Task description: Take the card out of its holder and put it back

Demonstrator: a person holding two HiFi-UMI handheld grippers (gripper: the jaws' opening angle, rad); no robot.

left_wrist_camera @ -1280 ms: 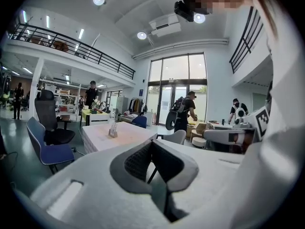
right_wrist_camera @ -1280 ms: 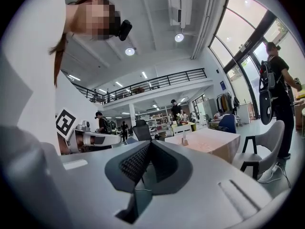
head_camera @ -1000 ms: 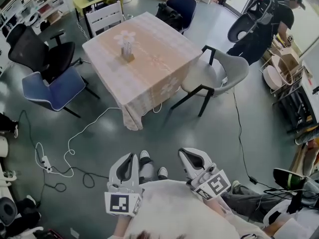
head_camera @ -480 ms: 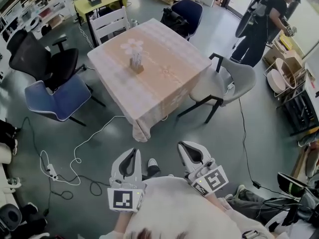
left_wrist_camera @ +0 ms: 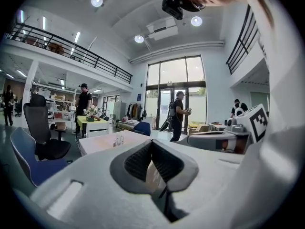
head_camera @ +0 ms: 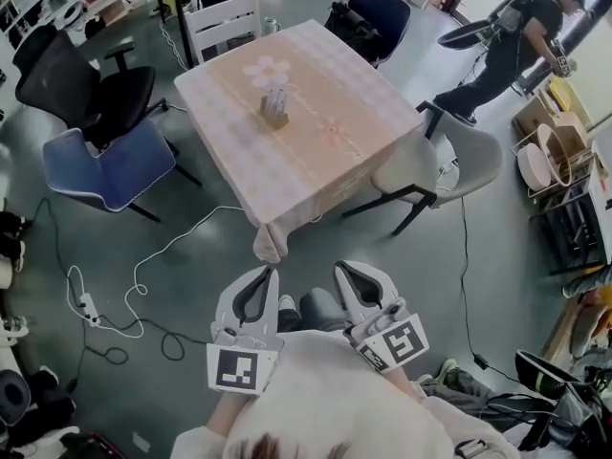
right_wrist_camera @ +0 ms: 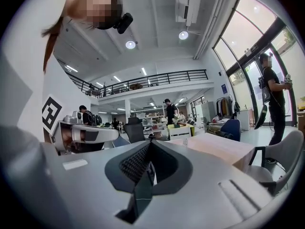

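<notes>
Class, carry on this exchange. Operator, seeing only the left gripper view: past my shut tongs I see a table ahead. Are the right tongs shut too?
Observer: Yes, the right gripper view shows the right tongs shut, with nothing between them.
Operator: Anything on the floor ahead?
Observer: The head view shows a white cable lying left of the near corner of the table.
Operator: And the table's right side?
Observer: In the head view, a grey chair stands there.

No text, label, brand or number can be read in any view.
</notes>
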